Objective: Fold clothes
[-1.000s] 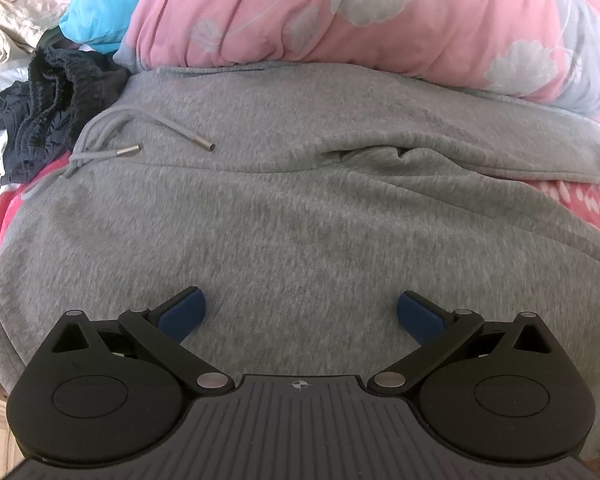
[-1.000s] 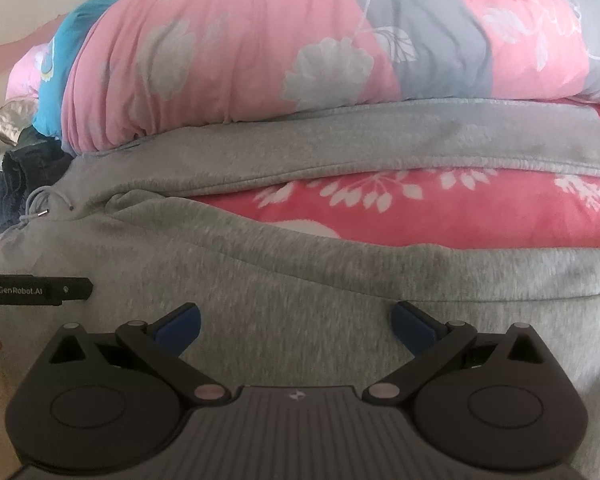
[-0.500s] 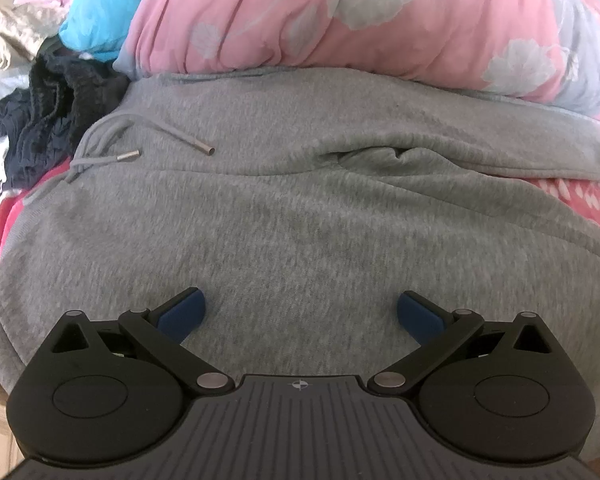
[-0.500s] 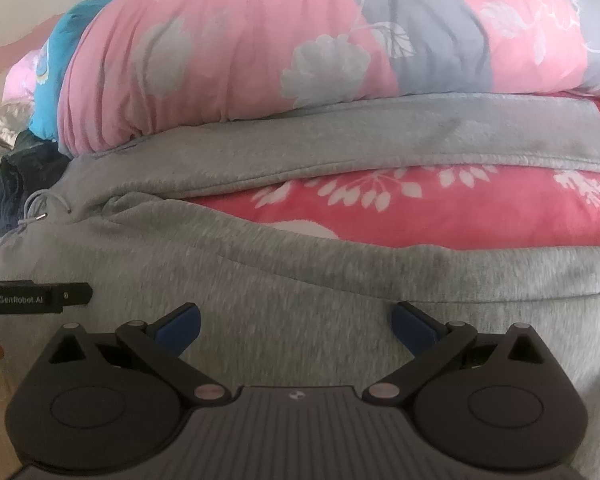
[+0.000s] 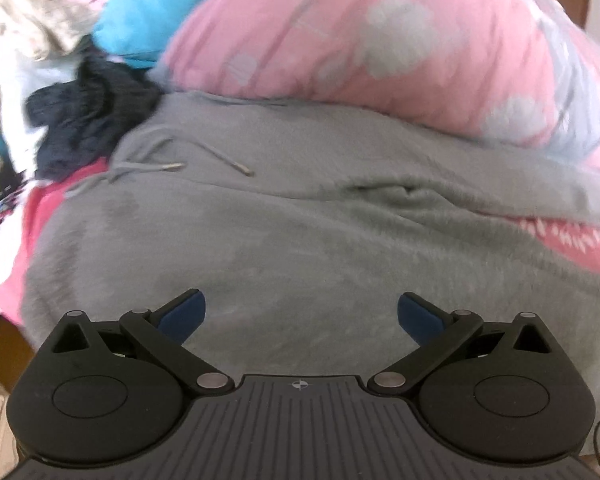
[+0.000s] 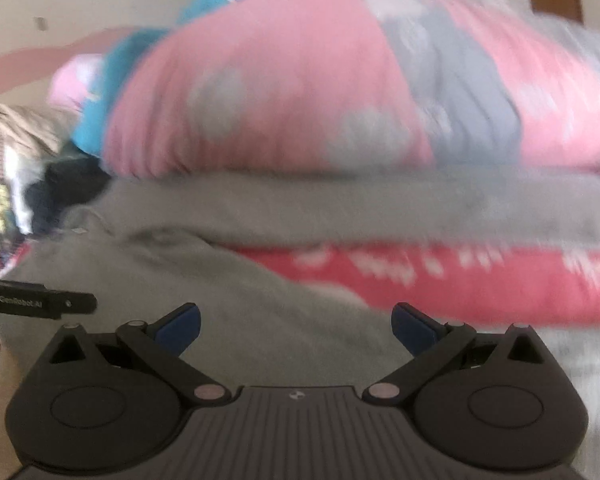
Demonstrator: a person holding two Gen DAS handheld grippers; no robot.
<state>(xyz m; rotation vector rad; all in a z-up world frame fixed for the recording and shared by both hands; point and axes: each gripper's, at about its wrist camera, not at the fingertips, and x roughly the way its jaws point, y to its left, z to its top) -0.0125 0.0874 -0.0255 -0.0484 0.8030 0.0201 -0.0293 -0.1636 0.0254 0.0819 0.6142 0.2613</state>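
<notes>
One grey hoodie (image 5: 300, 248) with two drawstrings (image 5: 220, 156). One pink quilt (image 5: 380, 40). One blue pillow (image 5: 140, 20). One dark garment (image 5: 84, 116). Two claws: left (image 5: 301, 314), right (image 6: 296, 322), both spread wide.

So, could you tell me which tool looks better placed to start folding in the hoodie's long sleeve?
Probably the right tool. It is open over the grey hoodie, with the sleeve stretched straight ahead of it. The left tool, also open, faces the body and drawstrings instead.
</notes>
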